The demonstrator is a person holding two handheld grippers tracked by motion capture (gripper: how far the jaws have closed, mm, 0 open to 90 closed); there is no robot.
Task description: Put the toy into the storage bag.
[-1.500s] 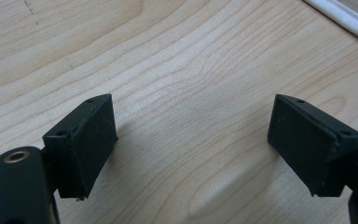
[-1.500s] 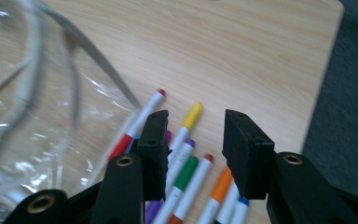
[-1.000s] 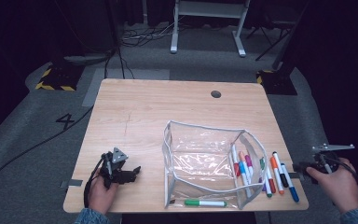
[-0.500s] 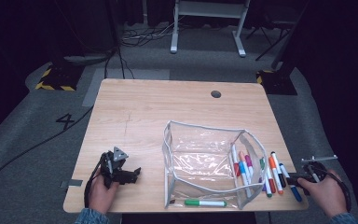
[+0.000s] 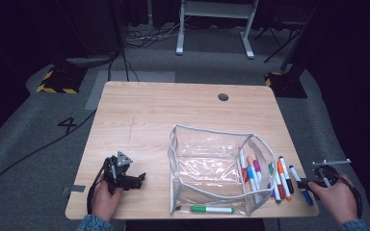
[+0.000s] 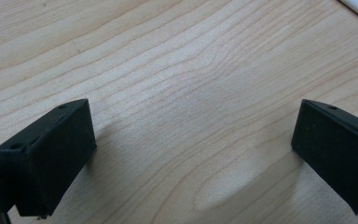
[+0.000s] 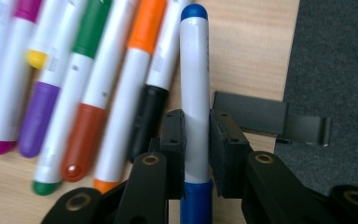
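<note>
your right gripper, its jaws just closing, pinches the blue marker at lower right of the high view. lift it straight up, clear of the black marker; left gripper idles, jaws wide.

Grippers, both hand-held, low at table edge
L gripper jaws spread wide; R gripper jaws just closed in, pads pressed.

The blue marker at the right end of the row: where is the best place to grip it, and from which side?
Grip the blue marker on its white barrel, near the blue cap, coming from the table's right edge: that side is free, while the black-capped marker lies against the other.
</note>
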